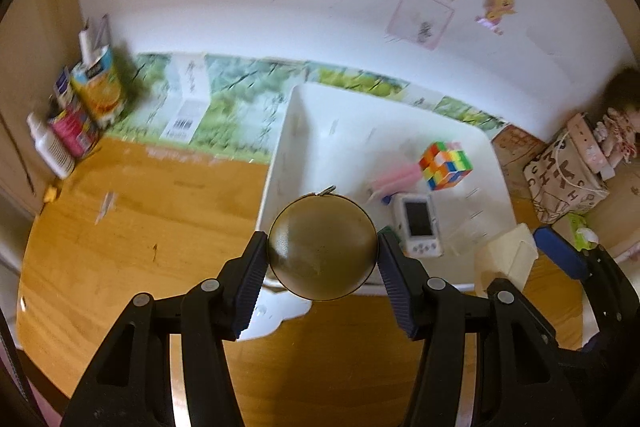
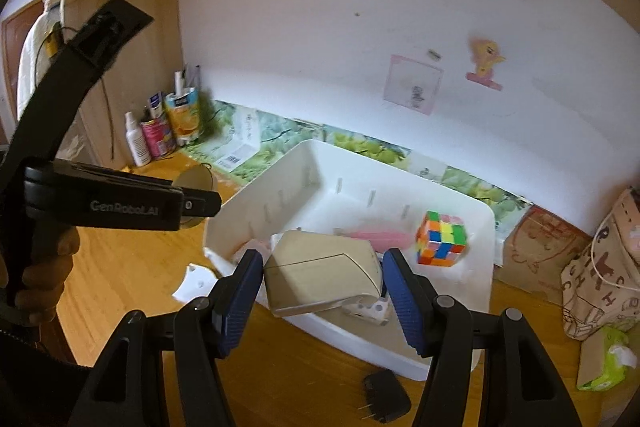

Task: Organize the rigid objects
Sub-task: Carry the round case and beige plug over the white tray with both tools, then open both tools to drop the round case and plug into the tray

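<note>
My left gripper [image 1: 322, 247] is shut on a round olive-gold tin [image 1: 322, 247], held above the near left corner of the white bin [image 1: 280, 155]. My right gripper [image 2: 323, 269] is shut on a cream box-shaped object [image 2: 320, 273], held over the bin's [image 2: 260, 195] near edge. Inside the bin lie a colourful puzzle cube [image 1: 445, 165] [image 2: 441, 243], a pink object [image 1: 394, 179] [image 2: 378, 238] and a white handheld device [image 1: 418, 223]. The left gripper and tin also show in the right wrist view [image 2: 196, 201].
Bottles and cartons [image 1: 80, 115] [image 2: 164, 127] stand at the back left corner. A patterned bag [image 1: 564, 179] [image 2: 600, 279] and a cardboard box [image 2: 540, 247] sit at right. A black plug adapter [image 2: 386, 401] and a green tissue pack [image 2: 608, 359] lie on the wooden desk [image 1: 140, 227].
</note>
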Available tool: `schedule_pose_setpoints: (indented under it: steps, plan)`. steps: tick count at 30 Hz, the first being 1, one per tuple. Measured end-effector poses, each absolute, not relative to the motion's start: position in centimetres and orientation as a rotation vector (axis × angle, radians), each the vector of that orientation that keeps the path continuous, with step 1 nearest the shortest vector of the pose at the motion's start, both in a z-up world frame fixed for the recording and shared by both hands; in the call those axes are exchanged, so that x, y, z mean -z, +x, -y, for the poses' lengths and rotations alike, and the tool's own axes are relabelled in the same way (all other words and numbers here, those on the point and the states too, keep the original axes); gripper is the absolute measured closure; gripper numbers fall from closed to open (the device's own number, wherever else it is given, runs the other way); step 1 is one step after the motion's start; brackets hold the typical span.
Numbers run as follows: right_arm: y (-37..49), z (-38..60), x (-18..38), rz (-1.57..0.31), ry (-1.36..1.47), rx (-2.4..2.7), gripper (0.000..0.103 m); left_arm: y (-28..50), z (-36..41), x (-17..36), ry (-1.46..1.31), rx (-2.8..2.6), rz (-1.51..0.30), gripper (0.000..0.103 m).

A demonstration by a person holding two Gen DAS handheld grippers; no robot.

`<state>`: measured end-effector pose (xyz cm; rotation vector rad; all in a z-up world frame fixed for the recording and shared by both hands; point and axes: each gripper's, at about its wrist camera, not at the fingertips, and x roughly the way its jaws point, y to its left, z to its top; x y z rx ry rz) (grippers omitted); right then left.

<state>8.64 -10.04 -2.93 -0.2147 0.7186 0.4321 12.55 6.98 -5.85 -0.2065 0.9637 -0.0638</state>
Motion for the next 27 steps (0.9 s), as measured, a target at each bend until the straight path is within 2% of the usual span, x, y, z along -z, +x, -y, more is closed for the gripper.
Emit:
schedule_pose_setpoints:
  steps: [4,5,6,23,25,27]
  plan:
    - [9.1,11.1,3.1,-0.698,-0.186,-0.394,0.041,13.3,-6.1,5.9,-0.194,0.096,-0.938,0.044]
    - [9.3,11.4,3.2,-0.695,-0.18,-0.387,0.047,13.5,-5.9,6.0,-0.192,0.102,-0.936,0.044]
    - [9.4,11.7,3.2,-0.69,-0.176,-0.376,0.048,13.8,-5.7,6.0,-0.189,0.108,-0.935,0.044]
    - [12.1,13.9,6.0,-0.774,-0.113,-0.302,0.048,16.8,-3.6,7.4,-0.118,0.123,-0.936,0.044]
    - [12.1,13.9,6.1,-0.776,-0.119,-0.301,0.048,17.1,-3.6,7.6,-0.116,0.12,-0.945,0.042]
    - [12.1,14.0,6.2,-0.779,-0.115,-0.3,0.048,17.1,-3.7,7.6,-0.122,0.121,-0.952,0.035]
